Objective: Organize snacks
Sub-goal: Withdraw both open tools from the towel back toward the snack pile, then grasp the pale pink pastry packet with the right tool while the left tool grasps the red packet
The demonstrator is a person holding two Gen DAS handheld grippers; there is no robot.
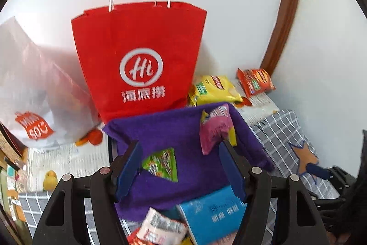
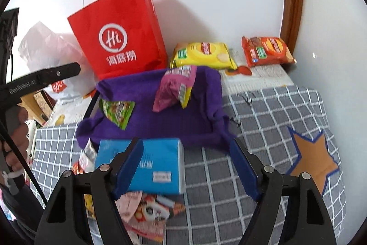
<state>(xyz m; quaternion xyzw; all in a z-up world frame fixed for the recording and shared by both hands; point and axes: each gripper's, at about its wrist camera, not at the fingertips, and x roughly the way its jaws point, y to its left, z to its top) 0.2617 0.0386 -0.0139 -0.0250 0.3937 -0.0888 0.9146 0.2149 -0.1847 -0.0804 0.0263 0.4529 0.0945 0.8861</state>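
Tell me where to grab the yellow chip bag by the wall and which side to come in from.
Judging by its pose, take the yellow chip bag across its puffed middle, jaws spanning the short front-to-back width. Come from above and the front: the wall is behind it, the red paper bag stands close on its left, and the purple cloth bin sits in front. Its right end looks free.

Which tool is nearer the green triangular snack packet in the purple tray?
Left. The left tool hangs right over the green triangular snack packet; the right tool sits back over the blue box, short of the purple tray.
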